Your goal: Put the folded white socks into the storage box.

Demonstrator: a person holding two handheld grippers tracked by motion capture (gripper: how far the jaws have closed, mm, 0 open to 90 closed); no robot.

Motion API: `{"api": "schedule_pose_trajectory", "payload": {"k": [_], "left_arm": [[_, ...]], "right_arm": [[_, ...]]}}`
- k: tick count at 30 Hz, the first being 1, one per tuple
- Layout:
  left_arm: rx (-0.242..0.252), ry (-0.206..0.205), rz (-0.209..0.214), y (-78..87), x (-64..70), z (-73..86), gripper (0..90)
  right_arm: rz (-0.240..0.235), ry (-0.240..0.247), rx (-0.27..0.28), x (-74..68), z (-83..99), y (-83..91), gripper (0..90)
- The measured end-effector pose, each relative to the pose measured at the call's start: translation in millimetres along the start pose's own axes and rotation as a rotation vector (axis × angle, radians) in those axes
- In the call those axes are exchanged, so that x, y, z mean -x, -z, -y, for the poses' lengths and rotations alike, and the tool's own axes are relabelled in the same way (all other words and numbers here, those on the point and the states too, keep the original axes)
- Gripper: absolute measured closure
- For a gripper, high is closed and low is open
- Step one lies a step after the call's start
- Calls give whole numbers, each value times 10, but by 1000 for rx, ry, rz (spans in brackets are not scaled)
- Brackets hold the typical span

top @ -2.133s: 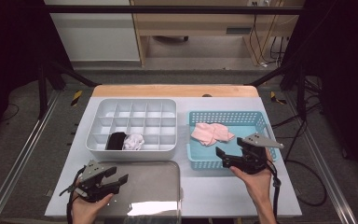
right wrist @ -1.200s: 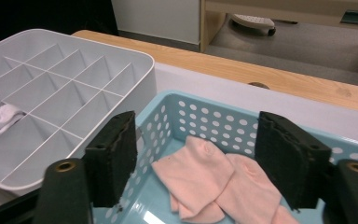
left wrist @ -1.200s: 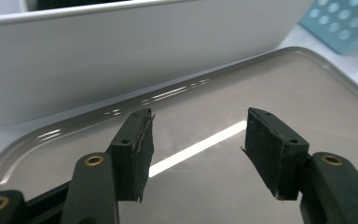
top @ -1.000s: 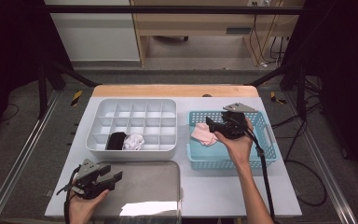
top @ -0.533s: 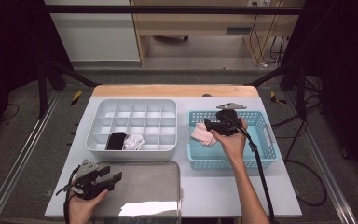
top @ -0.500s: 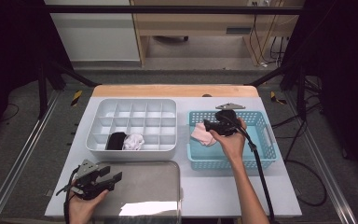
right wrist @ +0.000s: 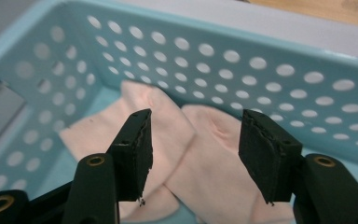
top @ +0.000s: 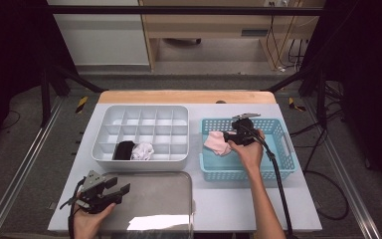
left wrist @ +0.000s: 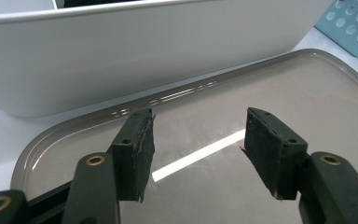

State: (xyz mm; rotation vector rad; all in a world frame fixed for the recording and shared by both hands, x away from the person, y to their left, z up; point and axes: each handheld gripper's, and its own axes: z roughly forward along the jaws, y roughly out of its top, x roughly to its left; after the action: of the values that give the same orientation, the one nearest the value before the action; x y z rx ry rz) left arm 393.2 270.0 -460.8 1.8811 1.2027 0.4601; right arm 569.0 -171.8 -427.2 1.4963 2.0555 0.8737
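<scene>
Pale pink socks (top: 217, 143) (right wrist: 186, 154) lie in the left part of a light blue perforated basket (top: 283, 149) (right wrist: 279, 70). My right gripper (top: 230, 136) (right wrist: 193, 154) hangs open inside the basket, just above the socks, jaws spread with nothing between them. My left gripper (top: 120, 189) (left wrist: 196, 156) stands open low over a grey metal tray (top: 164, 199) (left wrist: 307, 93) at the table's front left, holding nothing.
A white divided organiser box (top: 144, 117) (left wrist: 121, 51) sits behind the tray, with a black bundle (top: 124, 149) and a white bundle (top: 143, 151) in its front compartments. The wooden table edge (top: 189, 96) runs along the back. Cables trail from both grippers.
My right gripper moved from the basket's front rim forward and left into the basket, ending over the pink socks. The left gripper stayed over the tray.
</scene>
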Motion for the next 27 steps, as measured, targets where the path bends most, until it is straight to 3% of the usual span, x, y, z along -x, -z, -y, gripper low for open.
{"api": "schedule_pose_trajectory", "payload": {"k": [8,15,27], "left_arm": [[3,1,-5,4,-8,-3,426],[3,1,-5,2,-13,-3,428],[3,0,-4,-7,-12,-2,438]], "right_arm": [[37,-4,-37,96,17,-51,416],[29,-11,-85,136,36,-94,382],[30,-55,-166,182,94,-168,463]]}}
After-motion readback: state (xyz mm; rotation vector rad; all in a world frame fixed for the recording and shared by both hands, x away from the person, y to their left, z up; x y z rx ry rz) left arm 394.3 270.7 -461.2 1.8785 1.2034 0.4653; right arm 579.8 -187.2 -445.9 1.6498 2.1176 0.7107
